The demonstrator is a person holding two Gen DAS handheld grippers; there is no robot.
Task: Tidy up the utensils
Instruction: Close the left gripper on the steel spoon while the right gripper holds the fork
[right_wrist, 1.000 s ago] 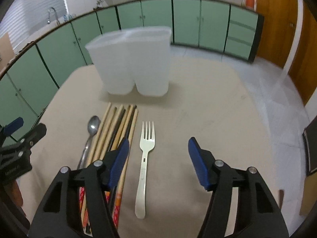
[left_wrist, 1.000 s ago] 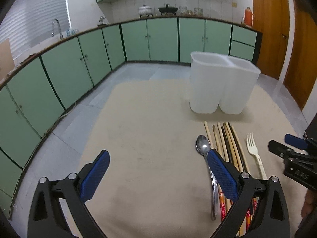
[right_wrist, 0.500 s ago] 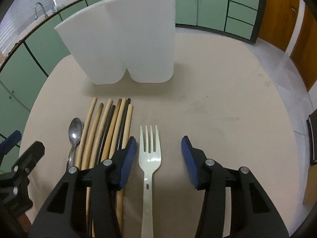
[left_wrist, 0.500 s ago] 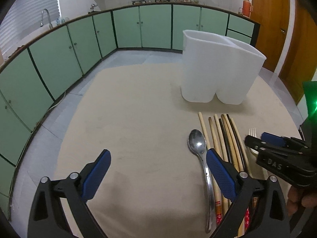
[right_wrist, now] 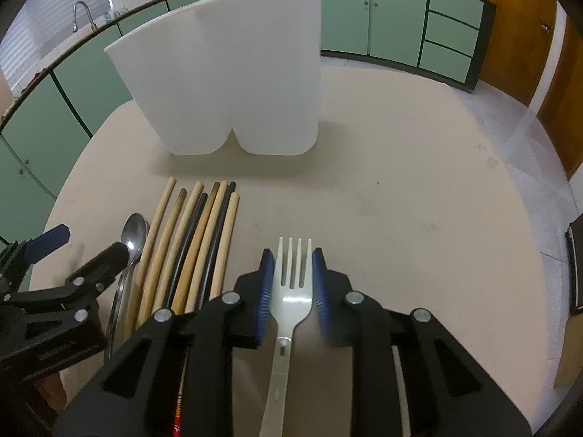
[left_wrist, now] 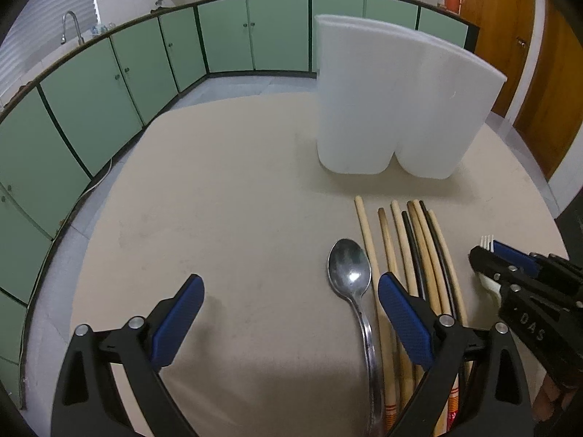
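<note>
right tool (right_wrist: pixel 290 287) pinched onto the white fork's (right_wrist: pixel 292 284) head, tines poking out at 12 o'clock, left tool (left_wrist: pixel 291 313) hanging wide apart, spoon (left_wrist: pixel 351 280) and chopsticks (left_wrist: pixel 411 251) flat on the tabletop (left_wrist: pixel 226 196), white two-compartment holder (left_wrist: pixel 393 102) further back

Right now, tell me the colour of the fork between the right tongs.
Pale cream, almost white fork; clearest in the right wrist view.

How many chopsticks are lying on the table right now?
8 chopsticks, side by side between the spoon and the fork, in front of the white holder; their near ends are hidden.
</note>
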